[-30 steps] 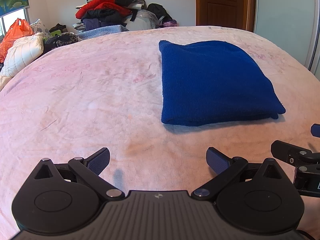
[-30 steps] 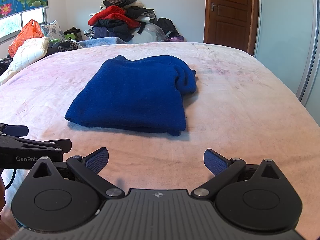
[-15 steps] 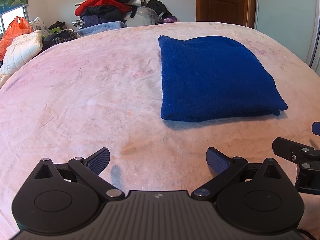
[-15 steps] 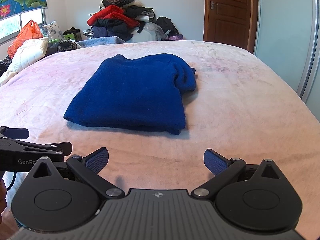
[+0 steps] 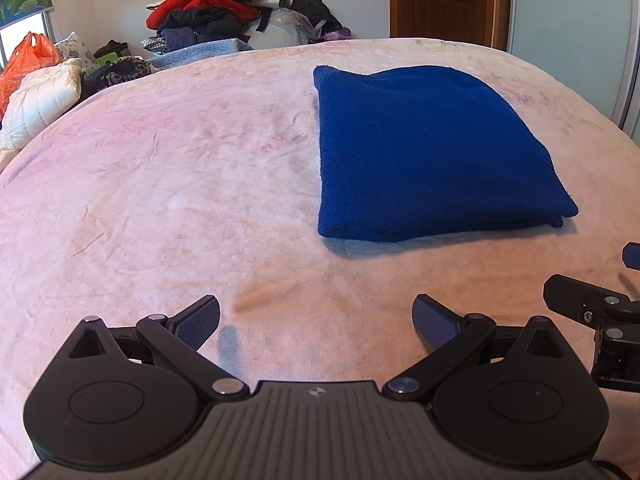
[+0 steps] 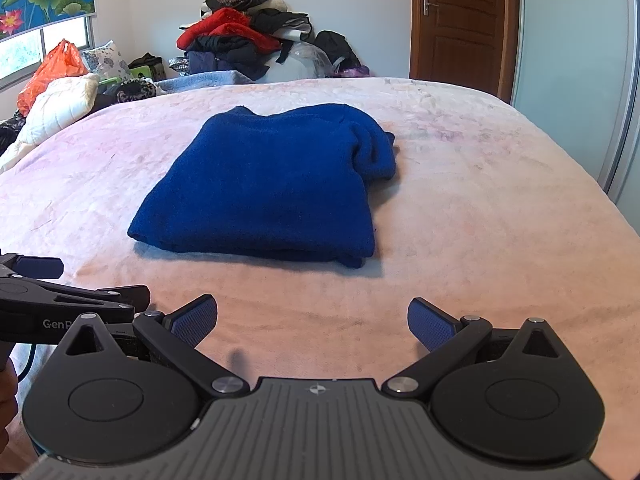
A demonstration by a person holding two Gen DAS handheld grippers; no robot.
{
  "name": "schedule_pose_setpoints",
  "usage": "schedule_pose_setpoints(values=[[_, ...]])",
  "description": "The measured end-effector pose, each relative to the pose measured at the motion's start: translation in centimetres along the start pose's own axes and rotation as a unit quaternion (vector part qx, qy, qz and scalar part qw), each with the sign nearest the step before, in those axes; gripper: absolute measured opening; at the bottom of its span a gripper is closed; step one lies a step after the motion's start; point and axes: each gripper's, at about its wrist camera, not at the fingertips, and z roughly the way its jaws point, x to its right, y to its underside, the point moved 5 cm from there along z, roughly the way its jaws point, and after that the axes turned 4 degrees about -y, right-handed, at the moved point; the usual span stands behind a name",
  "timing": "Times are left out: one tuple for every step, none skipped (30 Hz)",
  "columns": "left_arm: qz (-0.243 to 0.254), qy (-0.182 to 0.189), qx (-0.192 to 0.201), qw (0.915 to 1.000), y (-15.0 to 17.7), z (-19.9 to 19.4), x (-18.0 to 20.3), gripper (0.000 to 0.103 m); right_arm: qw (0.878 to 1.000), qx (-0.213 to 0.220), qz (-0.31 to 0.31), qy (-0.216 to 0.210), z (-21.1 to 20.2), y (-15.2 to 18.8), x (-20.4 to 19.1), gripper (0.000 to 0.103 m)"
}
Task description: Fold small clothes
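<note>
Status: the blue sweater [image 6: 264, 184] looks folded already. It lies as a flat, layered rectangle on the pink bedspread [image 5: 160, 184], stacked edges visible along its near side. From the left wrist view it sits at about 1 o'clock; from the right wrist view, at about 11–12 o'clock, close to centre.

One rough spot: in the right view, a bunched bit of fabric (sleeve or collar, can't tell which) bulges out at the sweater's far right corner, about 1 o'clock. The left view doesn't show it.

Left gripper [image 5: 316, 318]: jaws spread wide, nothing between them, over bare bedspread near the sweater's near edge, not touching it.
Right gripper [image 6: 313, 322]: same, jaws wide apart, empty, clear of the sweater.

My read: this garment is done or nearly so. What's left is at most tucking in that bulge, or setting the sweater aside.

A pile of clothes [image 6: 248, 40] sits past the far edge of the bed at 11–12 o'clock; whether any of it is queued for folding, can't tell.
</note>
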Motion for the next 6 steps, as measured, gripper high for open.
schedule_pose_setpoints(values=[[0.0, -0.001, 0.001, 1.0, -0.01, 0.02, 0.01, 0.103, 1.0, 0.0, 0.001, -0.001, 0.01, 0.0, 0.05, 0.102], [0.001, -0.001, 0.001, 1.0, -0.02, 0.04, 0.04, 0.103, 1.0, -0.001, 0.002, -0.001, 0.02, -0.01, 0.12, 0.102], [0.002, 0.0, 0.001, 1.0, -0.02, 0.07, 0.03, 0.103, 1.0, -0.001, 0.002, -0.001, 0.07, -0.02, 0.16, 0.102], [0.002, 0.002, 0.001, 1.0, -0.05, 0.15, 0.05, 0.103, 1.0, -0.001, 0.002, -0.002, 0.07, -0.02, 0.15, 0.102], [0.002, 0.004, 0.001, 1.0, -0.06, 0.19, 0.03, 0.103, 1.0, -0.001, 0.002, -0.003, 0.1, -0.02, 0.19, 0.102], [0.002, 0.007, 0.0, 1.0, -0.1, 0.26, 0.04, 0.103, 1.0, -0.001, 0.002, -0.004, 0.14, 0.0, 0.24, 0.102]])
